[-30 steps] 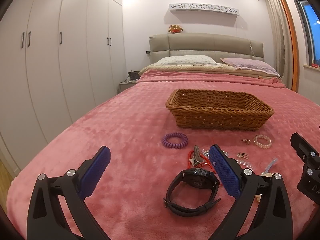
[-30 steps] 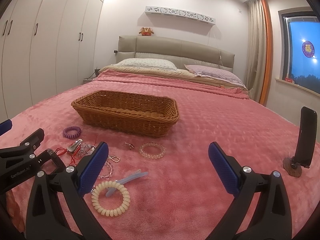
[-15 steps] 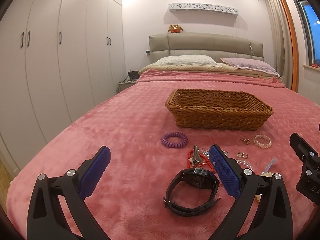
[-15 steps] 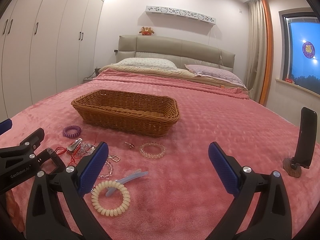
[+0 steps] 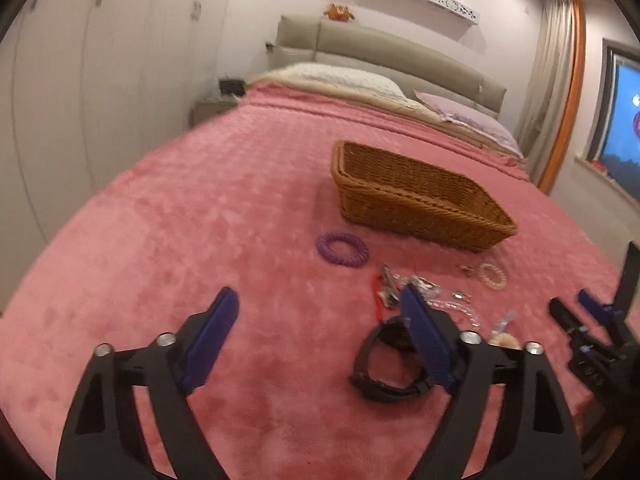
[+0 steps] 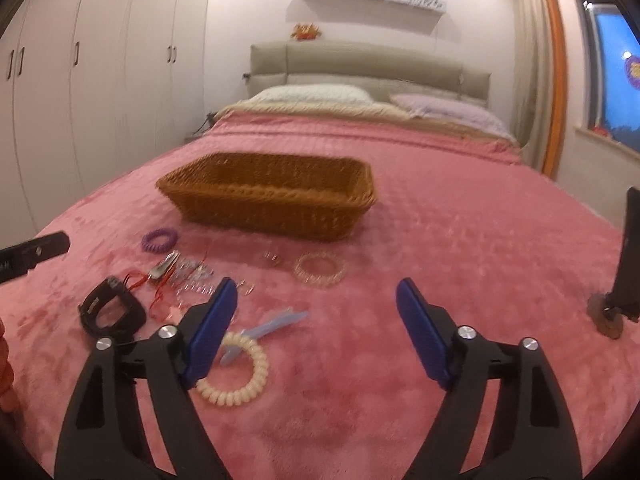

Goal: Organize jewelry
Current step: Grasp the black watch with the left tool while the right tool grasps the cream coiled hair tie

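A brown wicker basket (image 5: 420,200) (image 6: 272,200) stands empty on the pink bedspread. In front of it lie a purple coil hair tie (image 5: 342,244) (image 6: 159,240), a black watch (image 5: 384,364) (image 6: 110,312), a red cord with a metal clip (image 6: 160,276), a clear bead bracelet (image 5: 491,276) (image 6: 319,269), a cream coil hair tie (image 6: 236,372) and a pale blue clip (image 6: 276,324). My left gripper (image 5: 320,324) is open, its right finger just over the watch. My right gripper (image 6: 314,318) is open above the blanket, right of the cream tie.
A phone on a small stand (image 6: 624,272) sits at the right edge of the bed. Pillows (image 6: 312,96) and the headboard are at the far end. White wardrobes (image 6: 60,80) line the left wall, a window (image 6: 616,80) the right.
Both grippers have tilted and shifted; the views are now motion-blurred. The right gripper has moved forward and left over the jewelry. The objects on the bed have not moved.
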Demonstrator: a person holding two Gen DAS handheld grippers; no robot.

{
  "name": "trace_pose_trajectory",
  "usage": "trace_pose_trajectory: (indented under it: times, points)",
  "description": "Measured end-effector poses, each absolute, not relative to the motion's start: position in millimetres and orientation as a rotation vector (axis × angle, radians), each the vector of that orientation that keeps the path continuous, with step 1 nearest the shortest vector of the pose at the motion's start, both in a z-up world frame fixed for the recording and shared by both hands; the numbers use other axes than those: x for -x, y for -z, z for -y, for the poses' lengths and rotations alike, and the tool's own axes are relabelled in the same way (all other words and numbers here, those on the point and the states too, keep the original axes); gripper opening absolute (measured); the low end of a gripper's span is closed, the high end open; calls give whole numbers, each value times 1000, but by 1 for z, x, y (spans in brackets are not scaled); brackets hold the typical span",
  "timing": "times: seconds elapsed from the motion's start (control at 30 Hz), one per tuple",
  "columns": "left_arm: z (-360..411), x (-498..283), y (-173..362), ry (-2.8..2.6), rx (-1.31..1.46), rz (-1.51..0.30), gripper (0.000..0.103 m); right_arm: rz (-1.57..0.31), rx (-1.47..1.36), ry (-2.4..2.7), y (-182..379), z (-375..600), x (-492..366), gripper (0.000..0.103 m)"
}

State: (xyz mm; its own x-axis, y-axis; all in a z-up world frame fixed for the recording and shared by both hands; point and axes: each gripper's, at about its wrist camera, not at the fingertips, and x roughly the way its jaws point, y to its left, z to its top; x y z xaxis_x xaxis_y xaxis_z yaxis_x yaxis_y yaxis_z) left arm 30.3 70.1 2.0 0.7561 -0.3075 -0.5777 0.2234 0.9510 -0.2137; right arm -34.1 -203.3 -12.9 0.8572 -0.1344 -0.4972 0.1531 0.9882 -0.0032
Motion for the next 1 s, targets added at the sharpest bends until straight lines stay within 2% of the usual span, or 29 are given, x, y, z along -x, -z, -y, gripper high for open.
trace_pose_trajectory:
  times: [0.07, 0.2, 0.27, 0.3, 0.33, 0.4, 0.53, 0.63, 0.9, 0.93, 0.97, 1.0]
  points:
    - [-74, -33, 3, 321, 168, -692, 54, -568, -54, 124, 19, 204, 36, 67]
    - [-70, -32, 19, 344, 156, -759, 53, -637, -88, 77, 31, 205, 51, 63]
    - [-65, -32, 22, 363, 144, -783, 41, -669, -90, 50, 35, 201, 53, 58]
    - [-62, -33, 23, 373, 143, -798, 39, -692, -89, 44, 38, 199, 51, 56]
    - [-63, -32, 24, 380, 149, -806, 37, -714, -91, 42, 40, 199, 48, 55]
    - [-64, -34, 26, 395, 160, -819, 37, -759, -106, 33, 44, 199, 39, 44]
    - [-63, -46, 29, 419, 151, -865, 36, -810, -153, 20, 46, 203, 24, 30]
    - [-59, -51, 31, 442, 140, -894, 28, -844, -189, 7, 49, 203, 14, 29]
    - [-40, -62, 43, 465, 85, -964, 23, -877, -105, 41, 52, 187, 1, 29]
    - [-37, -61, 43, 453, 69, -964, 19, -876, -97, 45, 52, 186, 1, 25]
    - [-35, -61, 43, 452, 61, -963, 15, -876, -92, 46, 52, 185, 1, 15]
    - [-34, -60, 42, 446, 53, -958, 15, -875, -95, 37, 53, 184, 1, 12]
